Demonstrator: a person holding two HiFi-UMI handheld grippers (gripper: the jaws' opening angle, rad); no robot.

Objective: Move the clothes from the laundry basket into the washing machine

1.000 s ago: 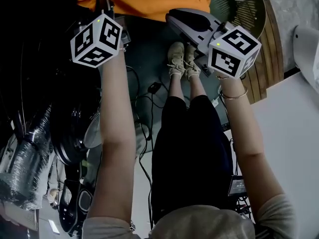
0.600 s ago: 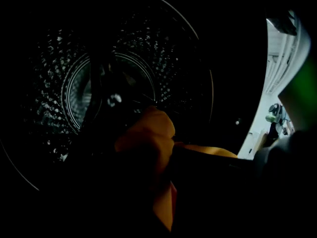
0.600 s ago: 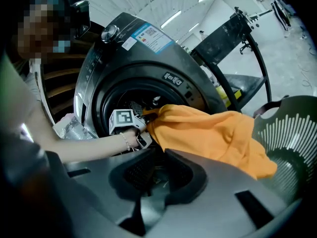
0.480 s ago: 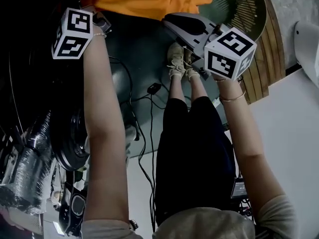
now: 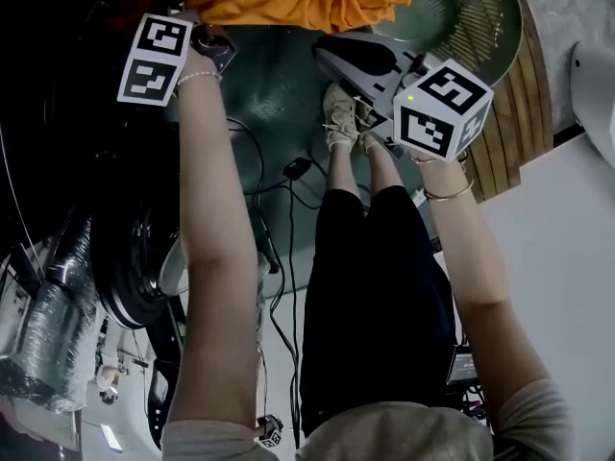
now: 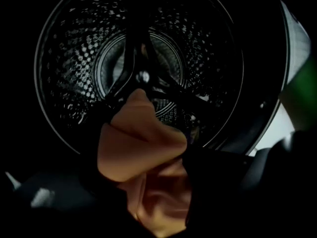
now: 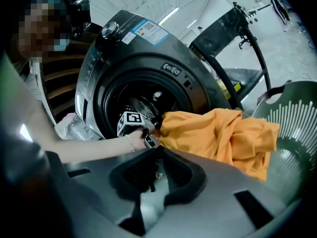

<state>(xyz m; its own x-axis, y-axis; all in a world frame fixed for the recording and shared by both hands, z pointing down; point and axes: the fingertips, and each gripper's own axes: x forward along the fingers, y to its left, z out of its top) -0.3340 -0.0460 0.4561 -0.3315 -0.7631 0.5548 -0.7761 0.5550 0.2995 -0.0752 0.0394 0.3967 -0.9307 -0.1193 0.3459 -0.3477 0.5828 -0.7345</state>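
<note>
No lettering can be read: the sticker (image 7: 148,31) and the small badge (image 7: 170,69) on the washing machine (image 7: 124,51) are too blurred to make out.

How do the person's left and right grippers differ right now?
The left gripper reaches the mouth of the washing machine; the right gripper hangs back outside. The left's fingers have just been opening, with the orange garment between them; the right's fingers are shut and empty. Both point toward the machine.
</note>
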